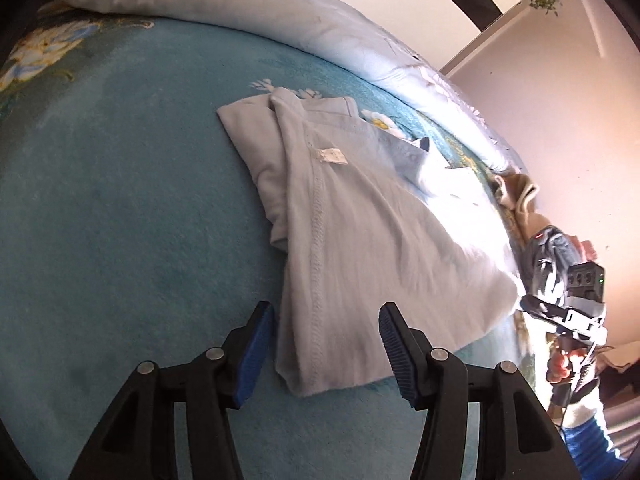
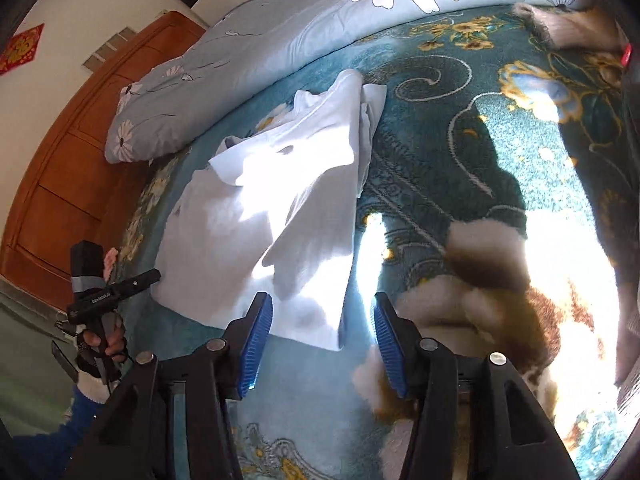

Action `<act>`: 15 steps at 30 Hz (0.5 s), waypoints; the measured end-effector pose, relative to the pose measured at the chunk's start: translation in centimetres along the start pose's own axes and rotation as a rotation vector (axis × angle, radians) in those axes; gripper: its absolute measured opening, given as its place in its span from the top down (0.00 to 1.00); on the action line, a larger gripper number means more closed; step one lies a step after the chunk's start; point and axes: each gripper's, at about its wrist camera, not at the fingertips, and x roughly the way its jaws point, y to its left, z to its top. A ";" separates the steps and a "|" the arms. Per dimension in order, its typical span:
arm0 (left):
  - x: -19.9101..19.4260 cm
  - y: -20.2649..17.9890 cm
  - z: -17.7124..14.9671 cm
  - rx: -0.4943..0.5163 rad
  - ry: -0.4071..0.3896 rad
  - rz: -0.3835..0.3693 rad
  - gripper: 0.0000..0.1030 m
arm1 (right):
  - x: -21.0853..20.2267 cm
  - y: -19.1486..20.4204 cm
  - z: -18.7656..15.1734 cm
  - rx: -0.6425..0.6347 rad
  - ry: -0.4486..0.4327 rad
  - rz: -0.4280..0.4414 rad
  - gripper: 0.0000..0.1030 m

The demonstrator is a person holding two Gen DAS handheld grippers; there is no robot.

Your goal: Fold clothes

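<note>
I see my left gripper (image 1: 326, 350) half open over the pale shirt's (image 1: 352, 216) stitched hem, gripping nothing. My right gripper (image 2: 323, 344) gapes likewise at its corner. The shirt lies crumpled mid-blanket (image 1: 120, 208), plush teal.

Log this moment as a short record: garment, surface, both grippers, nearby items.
garment: pale blue garment, partly folded, lying flat, care label showing
surface: teal floral blanket on a bed
left gripper: open, fingers astride the garment's near corner, not pinching
right gripper: open, over the garment's other near corner
nearby: flowered quilt behind the garment; brown and cream fluffy cloth beside it
</note>
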 end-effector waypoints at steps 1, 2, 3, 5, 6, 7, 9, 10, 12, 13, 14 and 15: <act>0.0 -0.1 -0.3 -0.005 0.001 -0.003 0.43 | 0.1 0.1 -0.2 0.001 0.007 0.011 0.57; -0.1 -0.3 -0.5 -0.007 -0.007 0.008 0.45 | 0.3 0.2 -0.5 -0.007 0.013 0.002 0.65; -0.3 -0.5 -0.6 -0.012 -0.016 0.016 0.45 | 0.5 0.4 -0.6 -0.012 0.016 -0.018 0.78; -0.3 -0.6 -0.6 -0.038 -0.030 0.006 0.68 | 0.7 0.5 -0.7 0.001 0.015 -0.032 0.94; -0.4 -0.6 -0.6 -0.048 -0.034 0.008 0.80 | 0.5 0.7 -0.6 0.005 0.008 -0.027 0.95; -0.7 -0.7 -0.5 -0.049 -0.039 0.034 0.96 | 0.2 0.8 -0.6 0.007 -0.001 -0.024 0.97; -1.8 -0.6 -0.4 -0.044 -0.065 0.039 0.96 | -1.1 1.5 -0.4 -0.012 -0.038 -0.046 0.98; -2.3 -0.7 -0.5 -0.039 -0.078 0.054 0.96 | -1.9 1.6 -0.3 -0.025 -0.057 -0.063 0.98; -2.9 -0.6 -0.9 -0.019 -0.089 0.093 0.96 | -3.1 1.4 -0.4 -0.043 -0.078 -0.087 0.98; -2.7 -0.4 -1.2 -0.016 -0.082 0.094 0.96 | -3.1 1.0 -0.5 -0.037 -0.072 -0.098 0.98; -2.3 -0.1 -1.5 -0.019 -0.071 0.090 0.96 | -2.7 0.4 -0.7 -0.025 -0.056 -0.099 0.98; -1.9 0.3 -1.6 -0.027 -0.056 0.096 0.96 | -2.1 0.1 -1.0 -0.023 -0.037 -0.111 0.98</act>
